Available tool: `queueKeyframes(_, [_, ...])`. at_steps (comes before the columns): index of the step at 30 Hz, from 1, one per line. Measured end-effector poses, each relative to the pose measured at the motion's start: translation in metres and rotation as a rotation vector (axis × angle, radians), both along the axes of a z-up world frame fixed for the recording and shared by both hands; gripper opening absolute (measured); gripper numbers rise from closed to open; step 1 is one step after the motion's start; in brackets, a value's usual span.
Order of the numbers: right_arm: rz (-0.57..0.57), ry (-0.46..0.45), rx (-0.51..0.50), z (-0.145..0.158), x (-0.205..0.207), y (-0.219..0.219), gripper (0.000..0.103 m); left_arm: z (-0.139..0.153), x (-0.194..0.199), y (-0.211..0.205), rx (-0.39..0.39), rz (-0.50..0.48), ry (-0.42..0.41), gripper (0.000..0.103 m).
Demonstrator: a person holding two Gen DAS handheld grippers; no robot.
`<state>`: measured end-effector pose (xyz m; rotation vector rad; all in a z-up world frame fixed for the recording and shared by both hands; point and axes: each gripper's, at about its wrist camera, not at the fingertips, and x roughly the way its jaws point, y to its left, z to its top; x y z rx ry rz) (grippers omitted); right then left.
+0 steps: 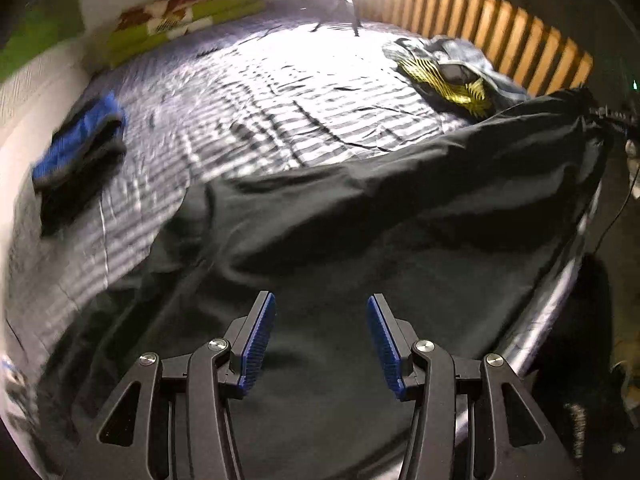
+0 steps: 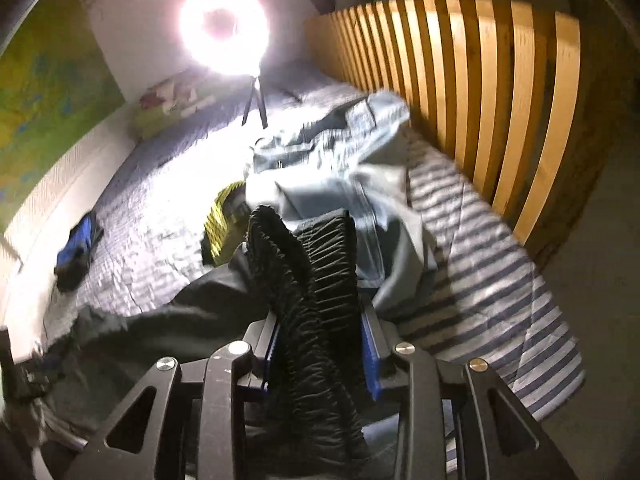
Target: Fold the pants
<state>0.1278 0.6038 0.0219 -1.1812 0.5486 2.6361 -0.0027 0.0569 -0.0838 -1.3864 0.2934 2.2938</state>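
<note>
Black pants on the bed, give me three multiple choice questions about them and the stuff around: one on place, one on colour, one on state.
1. Where do the light blue jeans lie?
A. beside the slatted headboard
B. on the floor
C. under the pillow

2. What colour are the pads on the left gripper fingers?
A. red
B. blue
C. white

3. What is the right gripper doing?
A. hanging free
B. gripping the black pants by the elastic waistband
C. holding the ring light

A: jeans heaped next to the slats.
B: blue ribbed pads show.
B: gathered waistband sits pinched between its fingers.
</note>
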Motion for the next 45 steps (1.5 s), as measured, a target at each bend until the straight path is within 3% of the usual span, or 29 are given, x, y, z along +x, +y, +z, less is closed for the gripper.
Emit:
queueKeyframes(2, [-0.016, -0.007, 0.023, 0.019, -0.008, -0.005, 0.03, -0.005, 0.007, -0.006, 0.076, -0.015, -0.039, 0.052])
queueKeyframes(6, [-0.063, -0.057, 0.121, 0.043, -0.033, -0.017, 0.03, -0.031, 0.032, 0.027, 0.064, -0.14, -0.059, 0.052])
queueKeyframes(8, [-0.083, -0.143, 0.186, 0.034, -0.05, -0.024, 0.03, -0.048, 0.043, 0.045, 0.059, -0.205, -0.082, 0.052])
queueKeyframes(11, [-0.114, -0.271, 0.152, 0.012, -0.063, -0.027, 0.03, -0.079, 0.046, 0.058, 0.03, -0.234, -0.147, 0.051])
queueKeyframes(16, [-0.041, -0.269, 0.148, 0.035, -0.062, -0.065, 0.03, -0.063, 0.049, 0.044, 0.054, -0.235, -0.108, 0.054])
queueKeyframes(22, [0.121, -0.181, 0.143, 0.097, -0.071, -0.16, 0.03, -0.014, 0.046, -0.037, 0.127, -0.068, 0.014, 0.054])
queueKeyframes(29, [0.342, -0.131, 0.114, 0.126, -0.104, -0.316, 0.03, 0.018, 0.042, -0.182, 0.169, 0.233, 0.071, 0.058])
queueKeyframes(32, [0.45, -0.134, 0.079, 0.125, -0.123, -0.39, 0.03, -0.009, 0.045, -0.234, 0.125, 0.308, -0.026, 0.062])
queueKeyframes(35, [0.548, -0.142, 0.018, 0.12, -0.137, -0.459, 0.03, -0.047, 0.056, -0.269, 0.015, 0.371, -0.108, 0.059])
queueKeyframes(40, [0.679, -0.15, -0.001, 0.103, -0.148, -0.575, 0.03, -0.013, 0.082, -0.321, 0.187, 0.468, 0.032, 0.059])
queueKeyframes(45, [0.749, -0.198, 0.061, 0.058, -0.157, -0.672, 0.03, 0.002, 0.088, -0.367, 0.233, 0.558, 0.083, 0.059])
